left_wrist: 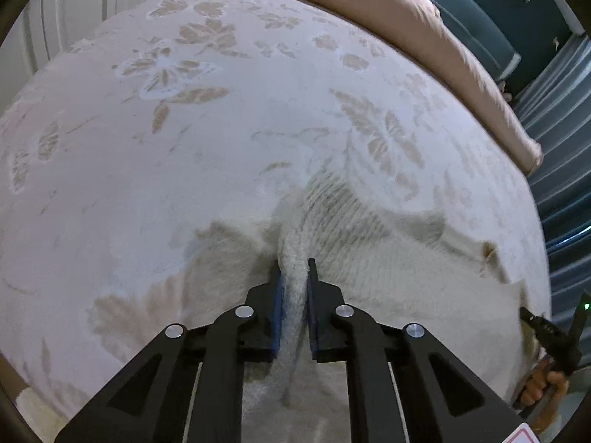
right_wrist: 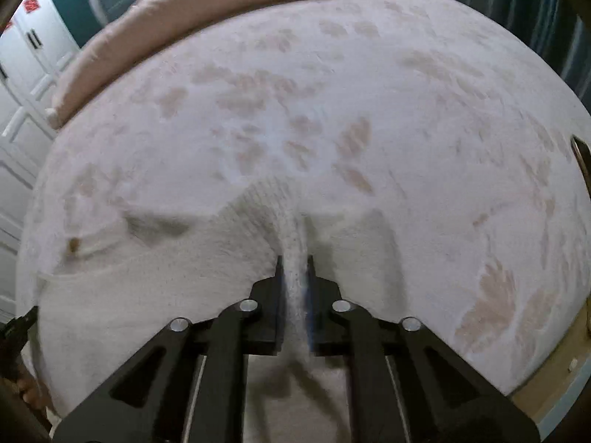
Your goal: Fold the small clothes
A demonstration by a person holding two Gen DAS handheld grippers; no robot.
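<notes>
Both grippers are shut tight on the same small white knitted garment (left_wrist: 369, 258): a bunched fold of it is pinched by the left gripper (left_wrist: 294, 277), and another fold is pinched by the right gripper (right_wrist: 294, 273). The garment is spread between the 2 grippers and is lifted up a little where it is held, while the rest of it is laid on a pale bedspread (left_wrist: 184, 129) with tan flowers. A pink quilt (left_wrist: 424, 18) is rolled along the far edge of the bedspread.
</notes>
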